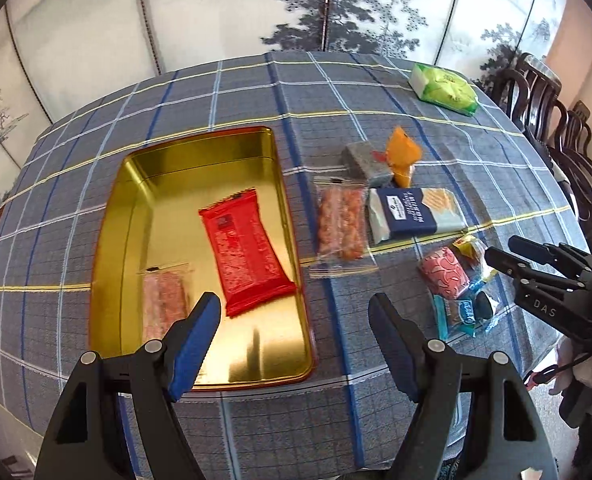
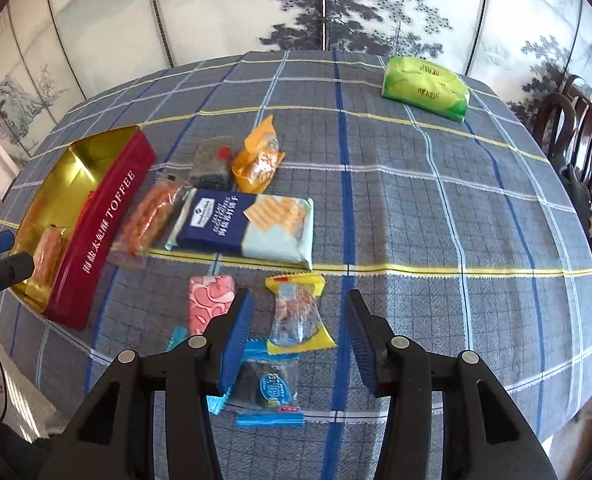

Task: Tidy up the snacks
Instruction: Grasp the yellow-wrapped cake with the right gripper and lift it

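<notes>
A gold-lined red toffee tin point(image 1: 144, 184) point(image 2: 100, 232) lies open on the left of the table. A red snack packet point(image 1: 248, 256) and a clear orange snack bag point(image 1: 166, 300) lie inside it. My left gripper point(image 1: 296, 316) is open and empty above the tin's near right corner. My right gripper point(image 2: 298, 312) point(image 1: 508, 256) is open and empty over a yellow-ended clear packet point(image 2: 298, 312), beside a pink packet point(image 2: 208, 300) and a blue cookie packet point(image 2: 272, 392). A navy cracker pack point(image 2: 244, 224), a clear bag of orange snacks point(image 2: 148, 216), a dark packet point(image 2: 212, 162) and an orange packet point(image 2: 258, 160) lie beyond.
A green tissue pack point(image 2: 426, 86) point(image 1: 444, 88) sits at the table's far right. Dark wooden chairs point(image 2: 584, 132) stand along the right edge. A painted folding screen point(image 2: 296, 4) stands behind the table. The checked tablecloth point(image 2: 436, 220) covers the table.
</notes>
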`<state>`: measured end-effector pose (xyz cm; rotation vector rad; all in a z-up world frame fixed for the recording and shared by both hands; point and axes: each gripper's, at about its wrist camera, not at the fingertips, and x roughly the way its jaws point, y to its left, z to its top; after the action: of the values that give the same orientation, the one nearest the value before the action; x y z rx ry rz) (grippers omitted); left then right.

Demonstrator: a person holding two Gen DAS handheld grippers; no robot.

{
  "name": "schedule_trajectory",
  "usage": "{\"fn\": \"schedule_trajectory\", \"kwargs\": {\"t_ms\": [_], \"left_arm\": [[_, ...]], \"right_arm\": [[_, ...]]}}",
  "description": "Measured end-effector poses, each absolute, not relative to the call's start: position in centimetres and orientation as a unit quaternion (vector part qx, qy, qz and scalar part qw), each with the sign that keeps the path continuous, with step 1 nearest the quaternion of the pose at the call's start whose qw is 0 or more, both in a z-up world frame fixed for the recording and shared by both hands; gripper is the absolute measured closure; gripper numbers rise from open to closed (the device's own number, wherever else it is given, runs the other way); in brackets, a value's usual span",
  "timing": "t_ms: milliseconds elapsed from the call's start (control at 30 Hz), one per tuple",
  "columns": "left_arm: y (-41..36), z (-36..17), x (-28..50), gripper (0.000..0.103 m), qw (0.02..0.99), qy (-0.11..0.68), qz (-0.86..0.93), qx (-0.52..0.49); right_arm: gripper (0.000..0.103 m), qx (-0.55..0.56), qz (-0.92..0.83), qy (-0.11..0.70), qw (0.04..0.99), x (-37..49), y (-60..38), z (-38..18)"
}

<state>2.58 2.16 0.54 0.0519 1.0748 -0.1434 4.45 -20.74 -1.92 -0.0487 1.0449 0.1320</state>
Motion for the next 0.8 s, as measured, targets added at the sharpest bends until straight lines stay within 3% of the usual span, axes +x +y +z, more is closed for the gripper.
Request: {"fn": "schedule_trajectory", "kwargs": {"t_ms": [467,633,800], "left_arm": [[-0.5,-1.0,3.9,0.030,0.843,0.532,-0.078,0.028],[-0.3,-1.3,5.1,0.030,0.844,0.531,-0.062,0.032],[-0.4,-1.7,6.4,0.030,0.842,0.535,-0.057,0.028]], "right_arm": [[0.055,-0.034,0.093,0.504,0.858,6.6,-20.4,-5.3],[0.070,-0.031,0.095,0.500,0.860,6.3,-20.8,-5.6],[0.072,-0.021,0.095,0.491,0.866,5.9,-21.8,-5.5]]}}
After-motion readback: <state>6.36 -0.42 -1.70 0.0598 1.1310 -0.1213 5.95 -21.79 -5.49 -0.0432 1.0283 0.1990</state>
